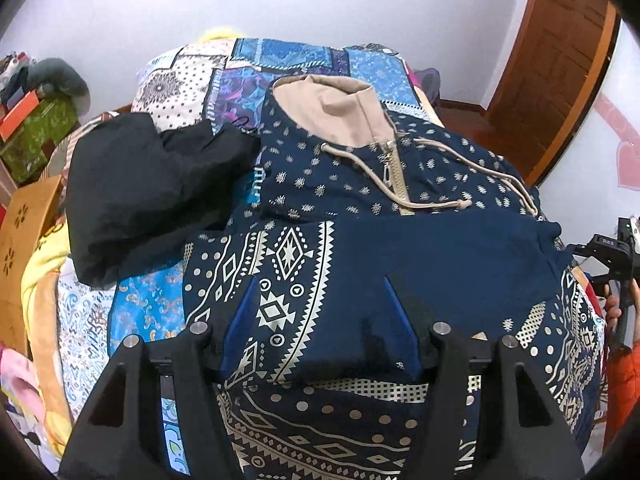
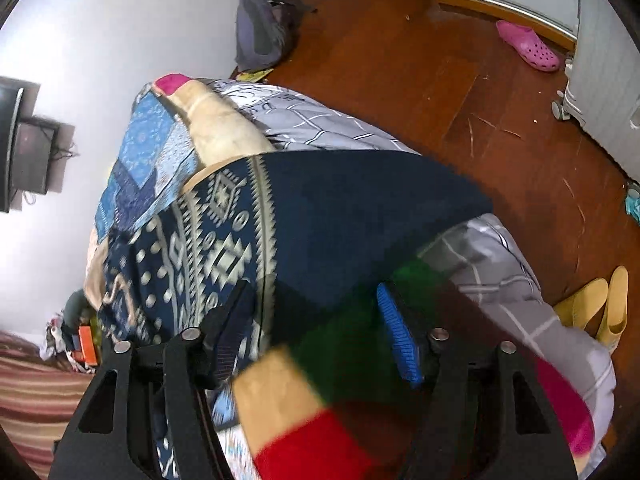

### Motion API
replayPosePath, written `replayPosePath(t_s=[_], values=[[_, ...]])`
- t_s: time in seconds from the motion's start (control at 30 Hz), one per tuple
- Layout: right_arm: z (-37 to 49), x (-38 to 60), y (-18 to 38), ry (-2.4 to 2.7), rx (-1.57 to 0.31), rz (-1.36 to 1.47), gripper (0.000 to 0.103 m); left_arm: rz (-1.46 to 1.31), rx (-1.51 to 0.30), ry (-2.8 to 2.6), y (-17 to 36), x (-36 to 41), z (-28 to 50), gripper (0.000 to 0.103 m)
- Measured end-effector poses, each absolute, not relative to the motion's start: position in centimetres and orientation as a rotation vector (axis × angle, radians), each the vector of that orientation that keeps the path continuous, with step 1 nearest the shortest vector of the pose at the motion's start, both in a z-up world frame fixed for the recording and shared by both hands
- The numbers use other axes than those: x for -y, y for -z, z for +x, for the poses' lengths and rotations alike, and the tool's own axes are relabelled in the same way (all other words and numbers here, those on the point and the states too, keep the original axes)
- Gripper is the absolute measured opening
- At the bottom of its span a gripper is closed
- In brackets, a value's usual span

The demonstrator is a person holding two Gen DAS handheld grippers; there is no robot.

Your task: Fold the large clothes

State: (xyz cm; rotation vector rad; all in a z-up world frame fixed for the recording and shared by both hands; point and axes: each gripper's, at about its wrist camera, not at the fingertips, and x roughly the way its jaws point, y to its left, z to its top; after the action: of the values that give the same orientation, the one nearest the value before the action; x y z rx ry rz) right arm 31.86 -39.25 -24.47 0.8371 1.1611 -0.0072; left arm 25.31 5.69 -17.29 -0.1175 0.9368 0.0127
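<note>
Currently the navy patterned hoodie lies spread on the bed, zipper side up, beige-lined hood toward the wall. Left of the hoodie, touching its shoulder, sits a black garment. Left claw hangs over the hoodie's folded lower part, blue pads apart; cloth shows between them, pads not pressing on it. At the hoodie's right edge, a hand holds the other tool. Right claw, picture blurred: pads apart over the hoodie's plain navy edge, nothing clamped.
</note>
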Motion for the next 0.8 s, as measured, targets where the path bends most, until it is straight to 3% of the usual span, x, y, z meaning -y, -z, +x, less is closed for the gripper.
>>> replayPosePath(t_s=[0.07, 0.2, 0.27, 0.8], values=[[32.8, 39.5, 24.8, 0.032, -1.175, 0.825, 0.047, -0.120, -0.944, -0.014, 17.5, -5.8, 25.4, 0.061], [33.8, 39.3, 23.8, 0.097, -1.161, 0.736, 0.017, -0.100, -0.944, -0.020, 17.6, -5.7, 25.3, 0.061], [33.9, 38.7, 22.7, 0.122, -1.140, 0.667, 0.010, -0.090, -0.940, -0.022, 17.6, -5.6, 25.2, 0.061], [28.8, 26.7, 4.6, -0.179, -0.702, 0.233, 0.004, -0.099, -0.911, -0.013, 17.0, -6.2, 23.7, 0.061]])
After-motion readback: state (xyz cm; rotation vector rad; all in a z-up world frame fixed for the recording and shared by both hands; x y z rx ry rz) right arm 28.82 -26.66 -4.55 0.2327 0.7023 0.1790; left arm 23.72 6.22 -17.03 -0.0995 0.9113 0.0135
